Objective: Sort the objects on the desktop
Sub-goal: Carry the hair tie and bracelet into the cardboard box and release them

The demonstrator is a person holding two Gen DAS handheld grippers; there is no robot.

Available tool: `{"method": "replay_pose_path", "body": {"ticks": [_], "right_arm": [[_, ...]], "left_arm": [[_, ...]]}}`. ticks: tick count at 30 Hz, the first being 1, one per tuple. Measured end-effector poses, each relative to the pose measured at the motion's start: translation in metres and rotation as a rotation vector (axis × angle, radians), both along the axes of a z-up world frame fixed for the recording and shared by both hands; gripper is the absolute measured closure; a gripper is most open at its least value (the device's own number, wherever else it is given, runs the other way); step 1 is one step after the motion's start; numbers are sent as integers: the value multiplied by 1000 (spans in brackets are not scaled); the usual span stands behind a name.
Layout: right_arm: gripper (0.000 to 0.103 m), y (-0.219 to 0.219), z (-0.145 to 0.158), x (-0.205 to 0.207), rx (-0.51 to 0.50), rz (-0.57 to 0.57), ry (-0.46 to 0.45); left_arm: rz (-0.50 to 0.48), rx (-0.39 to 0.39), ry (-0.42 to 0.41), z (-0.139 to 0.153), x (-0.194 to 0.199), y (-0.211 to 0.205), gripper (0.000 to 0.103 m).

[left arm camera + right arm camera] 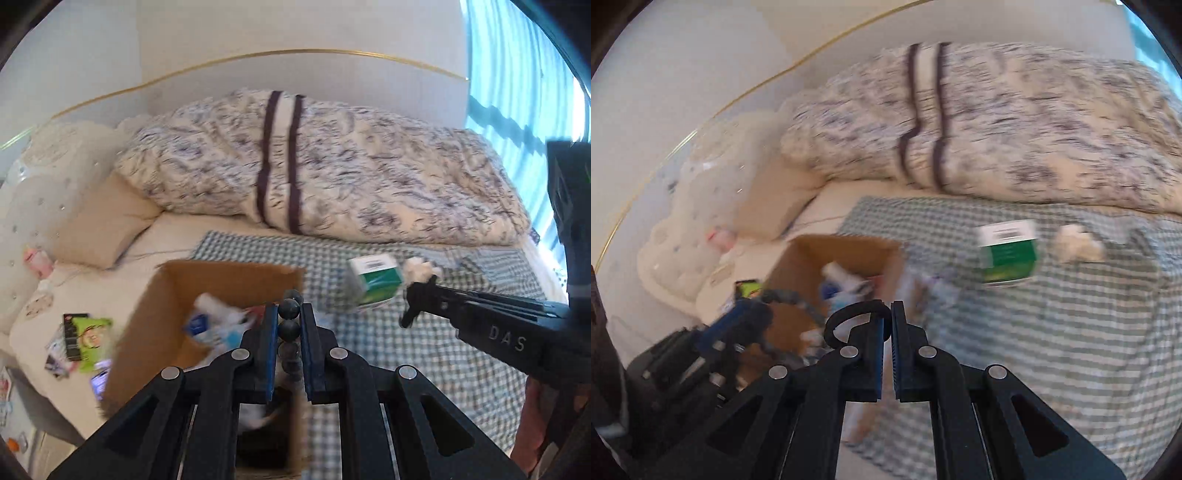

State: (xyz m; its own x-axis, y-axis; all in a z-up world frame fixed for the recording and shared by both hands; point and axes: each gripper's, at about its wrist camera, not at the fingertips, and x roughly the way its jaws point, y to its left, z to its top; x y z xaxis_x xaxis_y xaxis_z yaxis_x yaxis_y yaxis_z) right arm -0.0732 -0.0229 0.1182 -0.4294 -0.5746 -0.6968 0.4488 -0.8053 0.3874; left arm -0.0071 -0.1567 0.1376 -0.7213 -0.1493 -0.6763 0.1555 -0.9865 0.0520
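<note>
My left gripper (288, 314) is shut on a string of dark round beads (289, 328), held over the right wall of an open cardboard box (147, 314) with several small items inside. In the right wrist view the left gripper (738, 325) and its beads (783, 295) show at lower left, blurred, over the same box (809, 251). My right gripper (888, 321) is shut on a black curved loop (846, 317); in the left wrist view the right gripper (412, 302) reaches in from the right. A green and white carton (373, 280) (1008, 254) stands on the checked cloth (388, 369), next to a crumpled white tissue (421, 269) (1078, 243).
All of this lies on a bed. A rolled patterned quilt (332, 166) runs across the back and a beige pillow (103, 225) sits at the left. Loose packets (81, 332) lie left of the box near the bed's edge. A hand (535, 424) holds the right gripper.
</note>
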Motion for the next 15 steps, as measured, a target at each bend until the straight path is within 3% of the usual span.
{"method": "replay_pose_path", "body": {"ticks": [6, 11, 12, 13, 15], "right_arm": [[100, -78, -24, 2, 57, 60, -24], [100, -103, -51, -16, 115, 55, -62], [93, -110, -56, -24, 137, 50, -64], [70, -112, -57, -29, 151, 41, -65], [31, -116, -57, -40, 159, 16, -44]], "left_arm": [[25, 29, -64, -39, 0, -55, 92], [-1, 47, -126, -80, -14, -78, 90], [-5, 47, -129, -85, -16, -81, 84], [-8, 46, -134, -90, -19, -84, 77], [6, 35, -145, -97, -23, -87, 19]]}}
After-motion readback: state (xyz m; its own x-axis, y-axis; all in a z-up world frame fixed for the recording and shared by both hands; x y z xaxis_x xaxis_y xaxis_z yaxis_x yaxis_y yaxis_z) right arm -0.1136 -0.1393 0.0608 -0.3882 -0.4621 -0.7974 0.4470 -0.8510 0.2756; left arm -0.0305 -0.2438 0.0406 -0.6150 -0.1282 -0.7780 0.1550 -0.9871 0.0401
